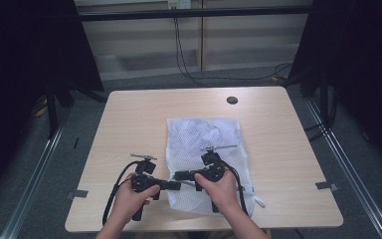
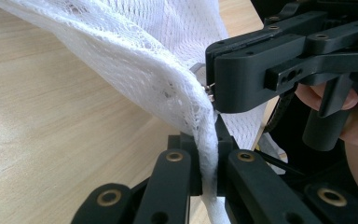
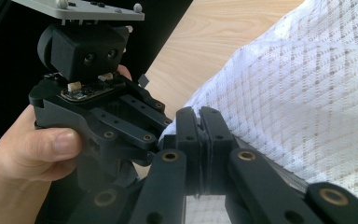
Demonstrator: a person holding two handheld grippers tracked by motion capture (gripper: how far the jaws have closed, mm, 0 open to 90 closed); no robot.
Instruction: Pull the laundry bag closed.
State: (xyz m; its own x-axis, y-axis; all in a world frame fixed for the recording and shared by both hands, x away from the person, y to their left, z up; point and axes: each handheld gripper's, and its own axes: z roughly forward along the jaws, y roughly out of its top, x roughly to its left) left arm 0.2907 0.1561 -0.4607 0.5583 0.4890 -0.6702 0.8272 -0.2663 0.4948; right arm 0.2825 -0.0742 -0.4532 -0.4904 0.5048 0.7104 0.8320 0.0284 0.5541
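A white mesh bag (image 1: 204, 139) lies flat on the wooden table (image 1: 129, 124), right of its middle. Both grippers meet at the bag's near left edge. My left gripper (image 1: 177, 185) points right and is shut on a fold of the mesh (image 2: 168, 79), which runs down between its jaws (image 2: 208, 156). My right gripper (image 1: 177, 175) points left, facing the other one; its shut tips (image 2: 213, 95) pinch a small metal zipper pull (image 2: 209, 89) at the bag's edge. In the right gripper view the shut jaws (image 3: 199, 128) sit at the mesh edge (image 3: 298, 102), with the left gripper (image 3: 164, 128) just beyond.
A dark round hole (image 1: 232, 100) sits near the table's far edge. A white tab (image 1: 258, 201) sticks out from the bag's near right corner. Black cables (image 1: 189, 69) run over the floor behind the table. Dark curtains flank both sides.
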